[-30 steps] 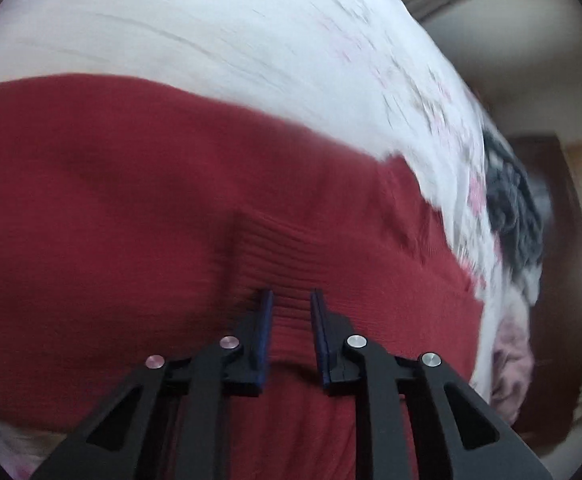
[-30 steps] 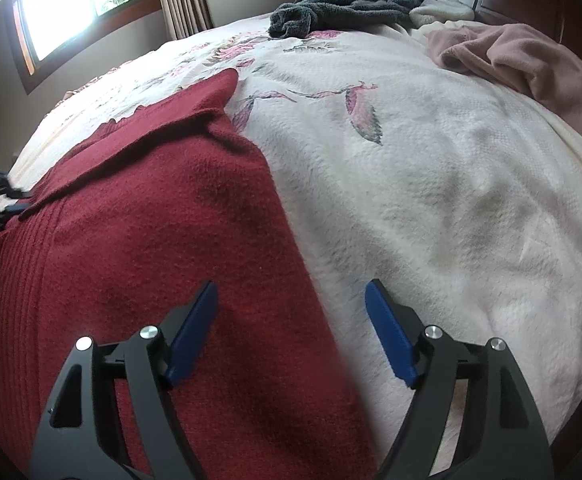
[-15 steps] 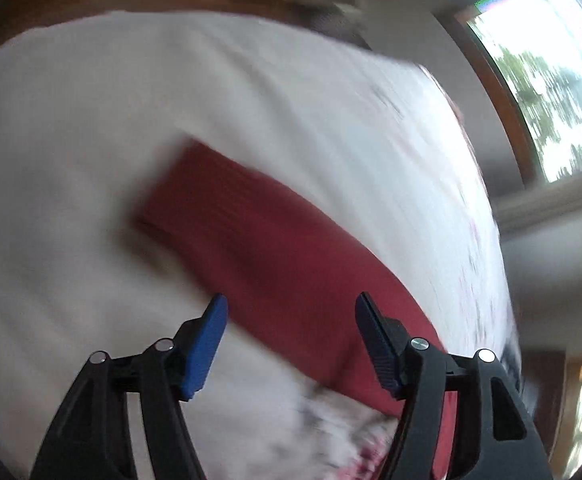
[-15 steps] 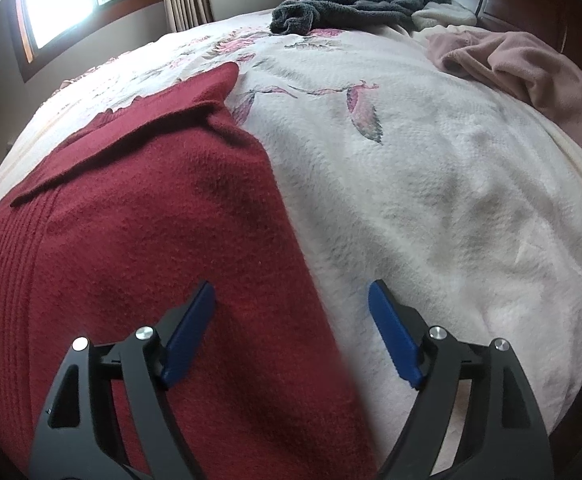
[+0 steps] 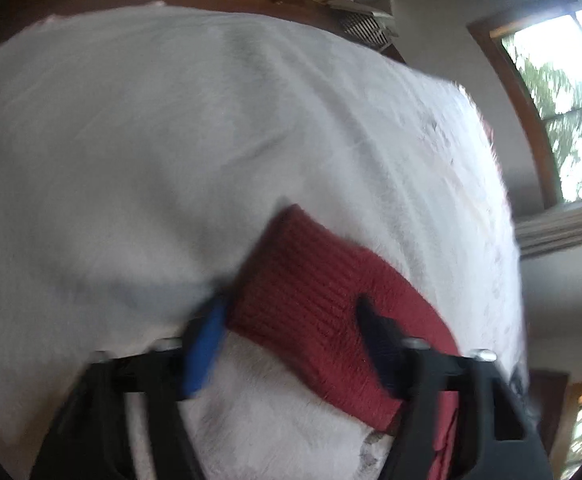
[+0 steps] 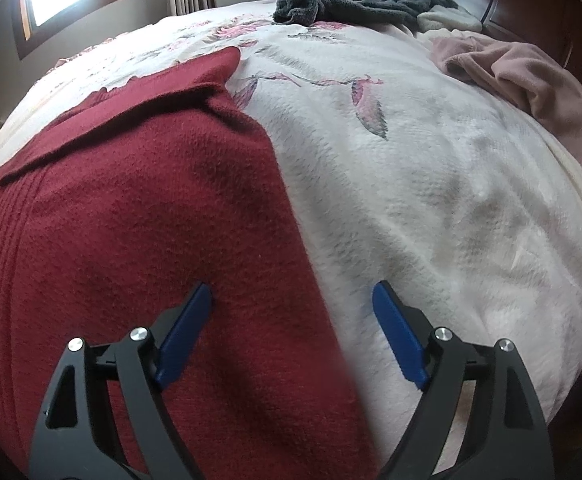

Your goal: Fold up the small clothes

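In the left wrist view, the left gripper (image 5: pixel 291 340) is hovering with its fingers (image 5: pixel 205 344) spread and grasping nothing. The sleeve (image 5: pixel 331 312) of the red sweater is lying on the bed (image 5: pixel 131 140) in the lower centre of the frame, directly between and just ahead of the fingers. Its long axis is running from the ribbed cuff, at centre frame, down to the lower right, where it is passing behind the right-hand finger. The cuff end is pointing toward the upper left. The view is blurred, so contact between fingers and sleeve cannot be confirmed.

In the right wrist view, the right gripper (image 6: pixel 291 336) is also holding its fingers (image 6: pixel 187 332) released and empty. The sweater (image 6: pixel 131 220) is filling the left half of the frame, its side edge running from the upper centre down between the fingers. The body's long axis is lying along that edge, the far end pointing toward the upper centre.

A grey garment (image 6: pixel 355 2) and a pink garment (image 6: pixel 523 76) are lying well apart, at the top and upper right.

Judgement: the left gripper is the nearer one to the sleeve, so the next grasp probably belongs to it, at the cuff.
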`<state>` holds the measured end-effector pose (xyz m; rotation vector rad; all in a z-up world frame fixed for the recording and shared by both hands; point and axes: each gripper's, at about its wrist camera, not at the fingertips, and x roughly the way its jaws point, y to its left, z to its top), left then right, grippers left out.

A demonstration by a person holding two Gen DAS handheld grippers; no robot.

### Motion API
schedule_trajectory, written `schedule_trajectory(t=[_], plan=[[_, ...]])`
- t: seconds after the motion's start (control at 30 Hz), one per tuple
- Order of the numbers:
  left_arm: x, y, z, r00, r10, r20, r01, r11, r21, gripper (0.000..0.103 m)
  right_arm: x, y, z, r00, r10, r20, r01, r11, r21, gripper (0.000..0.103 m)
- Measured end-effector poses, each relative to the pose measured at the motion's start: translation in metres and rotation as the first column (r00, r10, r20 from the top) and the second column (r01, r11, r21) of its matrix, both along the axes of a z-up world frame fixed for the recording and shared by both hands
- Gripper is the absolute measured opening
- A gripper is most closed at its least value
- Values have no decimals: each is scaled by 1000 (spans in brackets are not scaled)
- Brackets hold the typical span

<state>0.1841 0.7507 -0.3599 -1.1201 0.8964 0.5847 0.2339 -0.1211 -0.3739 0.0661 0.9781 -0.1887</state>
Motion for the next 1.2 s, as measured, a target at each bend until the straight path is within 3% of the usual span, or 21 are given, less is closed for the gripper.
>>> schedule_trajectory(t=[0.17,0.3,0.5,0.6,0.7,0.83,1.0,1.1,1.2], plan=[[15,-8,21,999,-25,27,25,999,25,18,1,0,0,1000,3,-5,-3,1000,5,84],[30,-25,65,991,-85,102,78,994,77,16,0,0,3,1000,10,-2,-10,1000,12,84],[72,-80,150,939,-270,212,227,952,204,15,-14,5,20,1000,13,10,-14,997,79,84],[111,-118,185,896,-379,230,317,910,267,15,-23,13,33,999,43,22,-46,992,119,84],[145,-167,211,838,-490,240,408,856,318,15,-31,20,47,997,64,40,-70,985,155,84],[186,-241,226,748,-624,224,526,765,372,15,-34,24,63,995,82,61,-92,976,195,84],[222,-320,216,659,-729,185,632,671,387,15,-34,21,72,994,79,70,-93,969,229,84],[243,-373,192,608,-779,154,699,617,361,15,-33,18,71,995,70,64,-83,966,243,84],[255,-413,167,572,-811,121,745,576,335,15,-31,17,65,997,69,46,-79,965,250,84]])
